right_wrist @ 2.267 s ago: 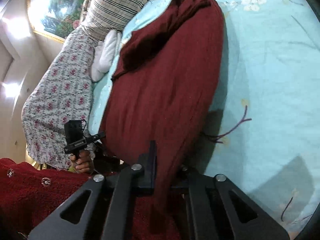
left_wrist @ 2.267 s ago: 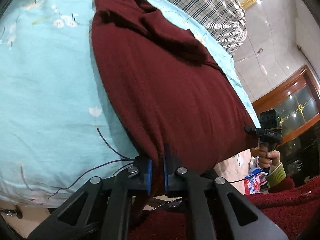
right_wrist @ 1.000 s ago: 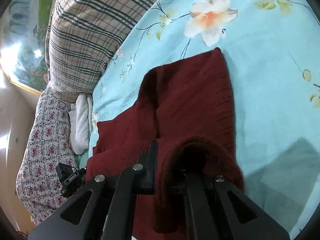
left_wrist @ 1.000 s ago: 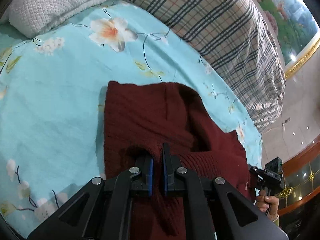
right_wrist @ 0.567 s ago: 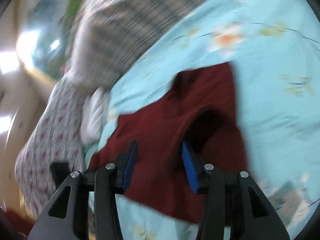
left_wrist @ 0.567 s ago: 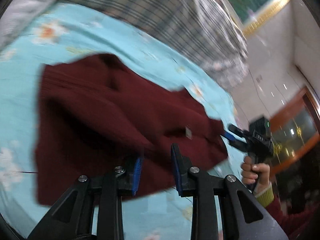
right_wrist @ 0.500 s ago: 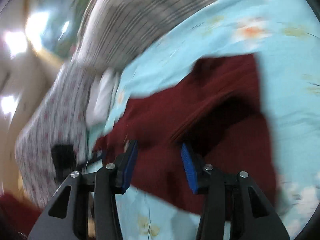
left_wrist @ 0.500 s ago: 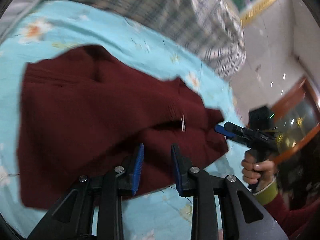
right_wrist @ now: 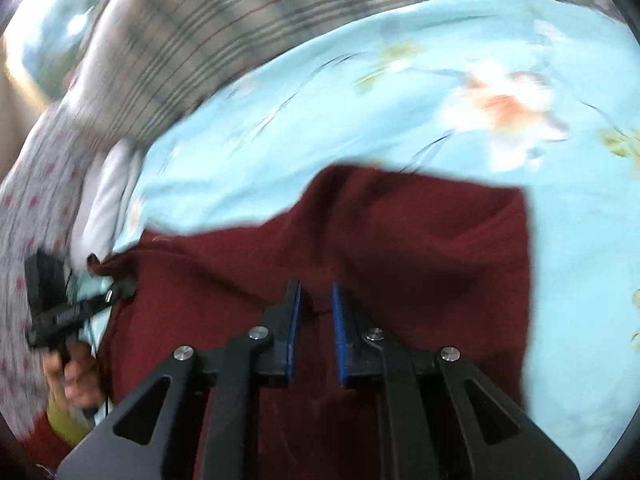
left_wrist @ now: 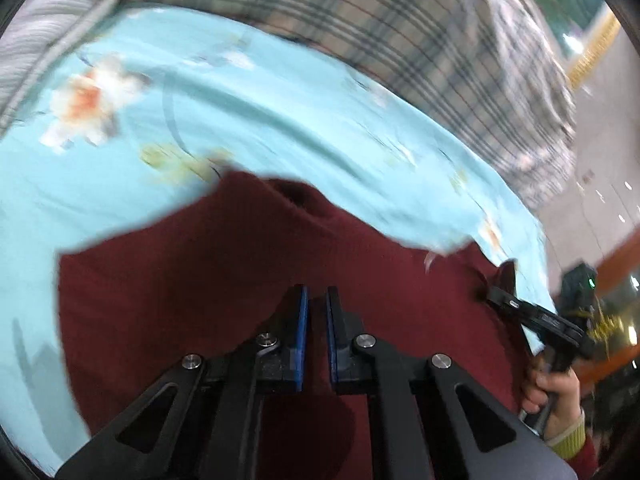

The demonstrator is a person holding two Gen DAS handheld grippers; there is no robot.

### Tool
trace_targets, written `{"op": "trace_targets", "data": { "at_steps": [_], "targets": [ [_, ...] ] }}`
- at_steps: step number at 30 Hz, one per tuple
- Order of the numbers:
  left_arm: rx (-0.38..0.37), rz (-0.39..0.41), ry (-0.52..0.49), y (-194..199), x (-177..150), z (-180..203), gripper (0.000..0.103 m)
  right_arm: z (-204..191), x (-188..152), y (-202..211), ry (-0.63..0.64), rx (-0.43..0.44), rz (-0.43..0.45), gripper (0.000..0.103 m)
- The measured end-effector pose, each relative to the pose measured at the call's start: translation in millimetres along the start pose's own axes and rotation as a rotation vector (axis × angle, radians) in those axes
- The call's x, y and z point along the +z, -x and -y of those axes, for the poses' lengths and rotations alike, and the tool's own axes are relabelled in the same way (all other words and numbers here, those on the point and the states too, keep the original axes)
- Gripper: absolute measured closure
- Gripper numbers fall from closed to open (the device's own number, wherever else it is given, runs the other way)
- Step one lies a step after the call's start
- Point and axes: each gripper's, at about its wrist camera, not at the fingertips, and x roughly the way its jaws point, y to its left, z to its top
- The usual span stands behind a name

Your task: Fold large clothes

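Observation:
A dark red knitted sweater (left_wrist: 180,280) lies folded on the light blue flowered sheet (left_wrist: 280,120). My left gripper (left_wrist: 315,300) hovers over its middle, jaws closing to a thin slit with no fabric visibly pinched. In the right wrist view the sweater (right_wrist: 420,240) fills the lower half. My right gripper (right_wrist: 316,300) hangs above it, its jaws closing with a clear gap and nothing between the pads. Each camera catches the other gripper at a sweater corner: the right gripper (left_wrist: 492,292), the left gripper (right_wrist: 120,290), each held by a hand (left_wrist: 556,396).
A plaid cover (left_wrist: 360,12) is bunched along the far side of the bed. A white quilted pillow (left_wrist: 48,40) lies at the far left. A flowered fabric (right_wrist: 28,200) and a white cloth (right_wrist: 104,208) lie past the sweater's left side.
Both grippers let go of the sweater's edge, which now lies folded on the bed. They pulled back, opened wide, and have narrowed again while swinging over the garment.

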Motion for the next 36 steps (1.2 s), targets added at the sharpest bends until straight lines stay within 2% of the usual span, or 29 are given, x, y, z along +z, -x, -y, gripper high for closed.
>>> {"op": "trace_targets", "data": {
  "at_steps": [2,5,9,13,16,19,21,23,27,29,30,33,36],
  "targets": [
    [0.035,0.008,0.029,-3.5,4.5,-12.6,0.092,15.3,6.7,2.2,-0.075,-0.024,0.038,0.087],
    [0.009,-0.003,0.065,-4.4,-0.3,-30.8,0.092,26.8,6.6,7.2,-0.142,-0.002,0.066,0.087],
    [0.011,0.014,0.069,16.8,-13.6,-33.3,0.091,31.7,0.2,26.7,-0.172,-0.039,0.121,0.086],
    [-0.034,0.039,0.085,56.8,-43.2,-27.5,0.078,21.1,-15.8,51.8,-0.168,0.012,0.142,0.085],
    [-0.070,0.044,0.097,81.4,-68.3,-20.2,0.062,4.5,-37.8,61.8,-0.138,0.056,0.118,0.085],
    [-0.144,0.019,0.115,97.7,-103.2,-13.0,0.047,-11.3,-64.1,65.3,-0.118,0.109,0.083,0.085],
    [-0.195,-0.014,0.133,101.3,-123.9,-10.4,0.045,-20.8,-81.4,63.5,-0.109,0.130,0.060,0.085],
    [-0.214,-0.047,0.151,102.6,-143.3,-10.4,0.044,-26.5,-97.2,63.4,-0.112,0.138,0.048,0.085],
    [-0.201,-0.060,0.194,107.0,-173.4,-16.3,0.040,-31.7,-122.9,66.0,-0.152,0.165,0.045,0.085],
    [-0.182,-0.054,0.226,107.9,-185.7,-17.4,0.030,-34.5,-134.2,69.0,-0.169,0.179,0.049,0.085],
    [-0.165,-0.052,0.242,106.9,-191.1,-17.2,0.028,-36.2,-136.5,69.2,-0.171,0.184,0.047,0.085],
    [-0.145,-0.028,0.294,101.6,-198.7,-20.3,0.024,-43.9,-138.2,69.9,-0.158,0.191,0.044,0.085],
    [-0.145,0.015,0.352,95.9,-191.5,-26.2,0.020,-52.1,-135.4,70.4,-0.143,0.202,0.047,0.085]
  ]
}}
